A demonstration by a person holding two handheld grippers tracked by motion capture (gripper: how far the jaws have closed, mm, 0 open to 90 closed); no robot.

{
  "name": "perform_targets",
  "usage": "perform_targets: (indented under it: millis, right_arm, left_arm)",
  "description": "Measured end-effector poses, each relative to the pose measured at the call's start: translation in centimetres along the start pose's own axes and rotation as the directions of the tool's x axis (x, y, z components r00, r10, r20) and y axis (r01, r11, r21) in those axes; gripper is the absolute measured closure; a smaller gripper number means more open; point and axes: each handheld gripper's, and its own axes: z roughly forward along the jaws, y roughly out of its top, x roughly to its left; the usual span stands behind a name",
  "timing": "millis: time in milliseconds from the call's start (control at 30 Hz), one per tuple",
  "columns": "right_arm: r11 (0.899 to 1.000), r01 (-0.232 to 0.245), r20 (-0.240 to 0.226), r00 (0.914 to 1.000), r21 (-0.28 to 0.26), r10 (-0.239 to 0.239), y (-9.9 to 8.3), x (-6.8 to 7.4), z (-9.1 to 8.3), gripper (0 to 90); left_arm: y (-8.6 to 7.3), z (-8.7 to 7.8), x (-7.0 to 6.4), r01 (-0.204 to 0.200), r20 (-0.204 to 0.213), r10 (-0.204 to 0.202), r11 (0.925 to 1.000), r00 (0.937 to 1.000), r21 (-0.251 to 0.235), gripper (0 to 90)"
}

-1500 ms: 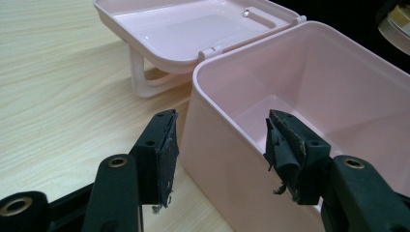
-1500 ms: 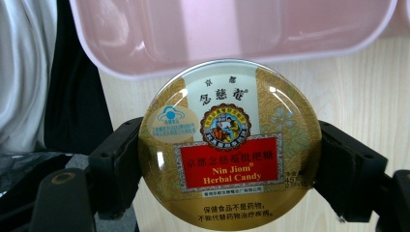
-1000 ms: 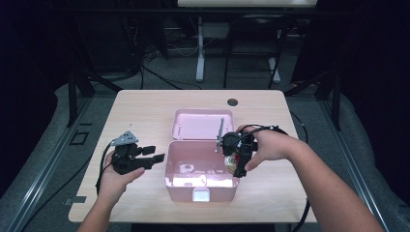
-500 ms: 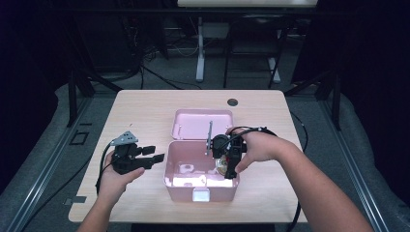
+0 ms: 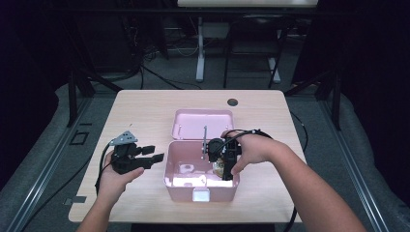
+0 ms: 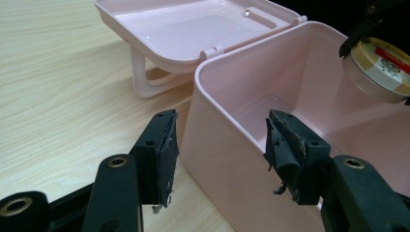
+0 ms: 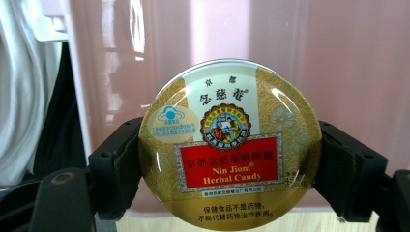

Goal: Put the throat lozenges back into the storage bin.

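In the high view, a pink plastic box (image 5: 200, 181) sits near the front middle of a light wooden table (image 5: 145, 111), its hinged lid (image 5: 202, 123) thrown open and lying flat on the far side. The right gripper (image 5: 223, 163), held in the person's right hand (image 5: 254, 149), hangs over the right part of the open box with a round candy tin (image 5: 218, 166) clamped between its jaws. A thin upright rod stands on the right gripper just left of the hand. The left gripper (image 5: 155, 153) rests in the left hand (image 5: 113, 176) to the left of the box, just beside its left wall, with the jaws parted and nothing between them. A small dark round hole (image 5: 232, 102) lies in the tabletop at the far edge.

In the left gripper view, the two black jaws stand apart on either side of the near corner of the pink box (image 6: 251, 140), one outside on the table side and one over the inside; whether either touches the wall cannot be told. The open lid (image 6: 193, 29) lies beyond, propped on its handle. The candy tin (image 6: 379, 67) shows at the upper right above the box's inside, held at its rim by a black jaw.

In the right gripper view, the jaws press on the left and right edges of the candy tin (image 7: 229, 145), whose gold, red and white face reads "Nin Jiom Herbal Candy". The pink box wall (image 7: 348, 63) fills the background behind it.
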Motion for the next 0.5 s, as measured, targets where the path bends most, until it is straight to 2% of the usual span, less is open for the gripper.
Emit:
perform_targets:
  millis: [233,400,500]
  right_arm:
    - [1.000,-0.003,-0.016,0.9999,-0.013,0.003,0.4,-0.1,1.1,19.9]
    - [1.000,0.013,-0.002,0.9999,0.025,-0.013,0.5,0.0,2.2,19.9]
    - [1.000,0.007,-0.009,0.9999,0.015,-0.007,0.5,-0.1,2.6,19.9]
  left_arm:
    - [0.0,0.1,0.0,-0.005,0.002,0.005,1.0000,1.0000,0.000,45.0]
    - [0.0,0.1,0.0,-0.001,0.002,0.001,1.0000,1.0000,0.002,45.0]
    - [-0.1,0.1,0.0,0.002,0.003,-0.002,1.0000,1.0000,0.007,45.0]
